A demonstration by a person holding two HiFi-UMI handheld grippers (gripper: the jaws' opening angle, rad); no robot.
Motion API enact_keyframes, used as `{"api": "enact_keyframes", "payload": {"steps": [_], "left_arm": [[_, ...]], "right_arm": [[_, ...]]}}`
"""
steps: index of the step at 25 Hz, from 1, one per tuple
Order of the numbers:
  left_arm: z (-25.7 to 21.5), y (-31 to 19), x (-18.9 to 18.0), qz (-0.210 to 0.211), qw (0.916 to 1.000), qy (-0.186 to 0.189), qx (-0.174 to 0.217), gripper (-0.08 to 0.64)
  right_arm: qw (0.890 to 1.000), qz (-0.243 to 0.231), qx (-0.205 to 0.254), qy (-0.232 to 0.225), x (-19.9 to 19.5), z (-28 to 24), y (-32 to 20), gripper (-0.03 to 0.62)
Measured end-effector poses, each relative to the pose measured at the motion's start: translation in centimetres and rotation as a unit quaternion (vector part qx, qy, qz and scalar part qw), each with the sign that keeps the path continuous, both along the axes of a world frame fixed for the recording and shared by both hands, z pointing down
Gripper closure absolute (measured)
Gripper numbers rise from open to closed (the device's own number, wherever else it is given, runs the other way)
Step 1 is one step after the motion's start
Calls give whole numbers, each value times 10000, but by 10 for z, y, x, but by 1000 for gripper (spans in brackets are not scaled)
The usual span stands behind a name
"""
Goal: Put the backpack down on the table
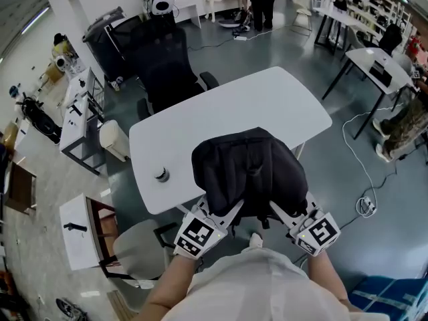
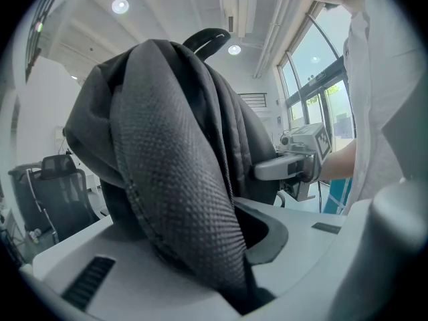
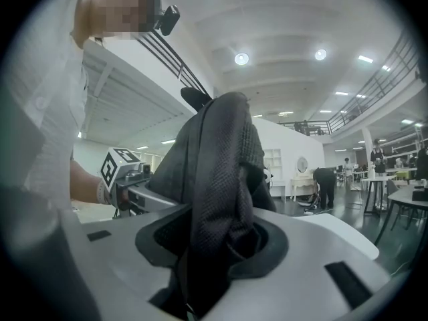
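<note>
- In the middle of the head view, a white table [image 1: 267, 105] with rounded corners, on a grey floor.
- At 11 o'clock of the table, a black office chair [image 1: 167, 69], pushed close to the far left edge.
- At 6 o'clock of the table top, a black backpack [image 1: 249, 172], held up by both grippers and overlapping the near edge. Cannot tell whether its bottom touches the top.
- At 7 o'clock of the backpack, the left gripper [image 1: 222, 217], marker cube toward the person. Jaws clenched on a thick fold of the grey-black woven fabric, which fills the gap between them in the left gripper view.
- At 5 o'clock of the backpack, the right gripper [image 1: 286, 214], cube also toward the person. Jaws grasping another bunch of the same fabric, standing a little wider than the left ones, cloth pressed into the notch between them in the right gripper view.
- At 9 o'clock of the backpack, a small round object [image 1: 161, 174] standing on the table near its left edge, apart from the bag. Too small to name more exactly.
</note>
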State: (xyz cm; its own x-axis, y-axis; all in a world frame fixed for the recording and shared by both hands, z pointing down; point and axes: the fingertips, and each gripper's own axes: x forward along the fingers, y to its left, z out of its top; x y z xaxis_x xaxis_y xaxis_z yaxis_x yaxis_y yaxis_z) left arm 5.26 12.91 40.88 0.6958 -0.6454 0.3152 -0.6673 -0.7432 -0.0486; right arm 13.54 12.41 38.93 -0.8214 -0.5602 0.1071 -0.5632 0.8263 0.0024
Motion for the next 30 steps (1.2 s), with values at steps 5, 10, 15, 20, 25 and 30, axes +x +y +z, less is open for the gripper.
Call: {"api": "enact_keyframes", "payload": {"steps": [5, 10, 15, 20, 25, 30], "left_arm": [[-2, -35, 20, -57, 9999, -23, 80, 471], [-1, -64, 33, -183, 9998, -11, 125, 471], [5, -86, 33, -273, 9996, -62, 86, 471], [12, -110, 26, -364, 9993, -61, 33, 471], [16, -141, 11, -398, 9992, -22, -16, 471], [18, -180, 0, -395, 9992, 16, -65, 471]], "right_arm": [[9999, -58, 91, -57, 21, -2, -35, 425], [9997, -204, 131, -44, 33, -1, -67, 425], [9995, -303, 61, -87, 33, 6, -89, 426], [9992, -390, -20, -88, 25, 13, -116, 425], [9991, -427, -48, -45, 10, 17, -148, 425], [9990, -423, -105, -11, -1, 19, -186, 426]]}}
